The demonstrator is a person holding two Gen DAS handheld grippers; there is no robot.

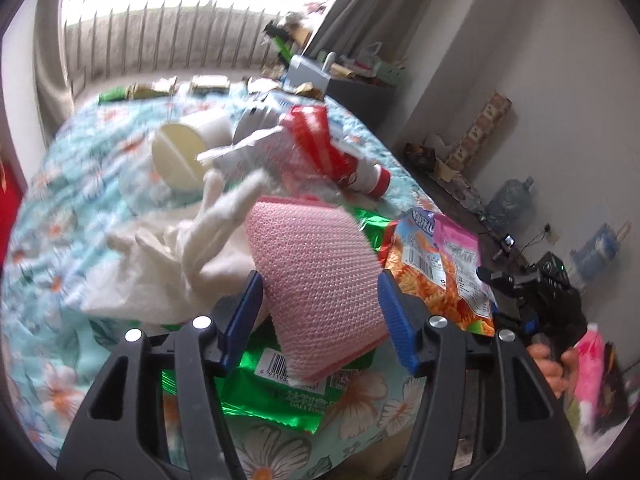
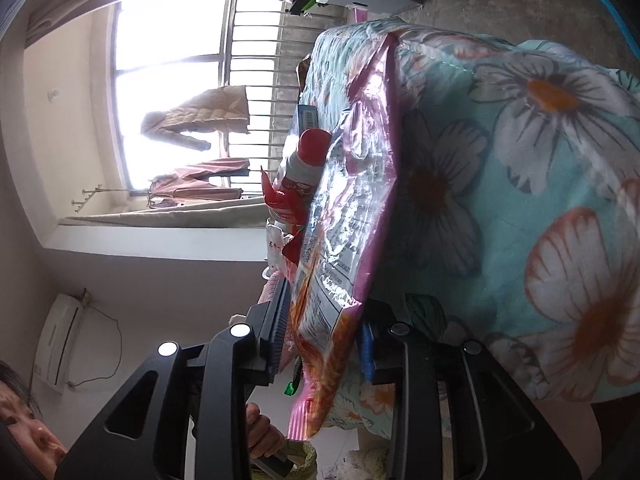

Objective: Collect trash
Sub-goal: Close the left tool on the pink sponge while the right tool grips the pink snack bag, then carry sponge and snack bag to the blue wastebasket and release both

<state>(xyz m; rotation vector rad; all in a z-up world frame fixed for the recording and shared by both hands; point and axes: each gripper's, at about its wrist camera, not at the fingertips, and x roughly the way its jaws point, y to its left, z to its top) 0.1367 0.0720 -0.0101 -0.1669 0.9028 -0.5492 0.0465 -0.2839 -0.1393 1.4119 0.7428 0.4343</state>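
A pink mesh scrubbing sponge lies tilted on a green foil packet, on a table under a floral cloth. My left gripper stands open around the sponge's near end, its blue pads close to both edges but not pressing. An orange and pink snack bag lies at the table's right edge. In the right wrist view, which is rolled on its side, that bag hangs between the fingers of my right gripper. That gripper is open, with slack on both sides of the bag.
On the cloth lie crumpled white tissue, a tipped paper cup, a red wrapper and a red-capped bottle. Water jugs and clutter sit on the floor at right. A person's hand holds the right gripper.
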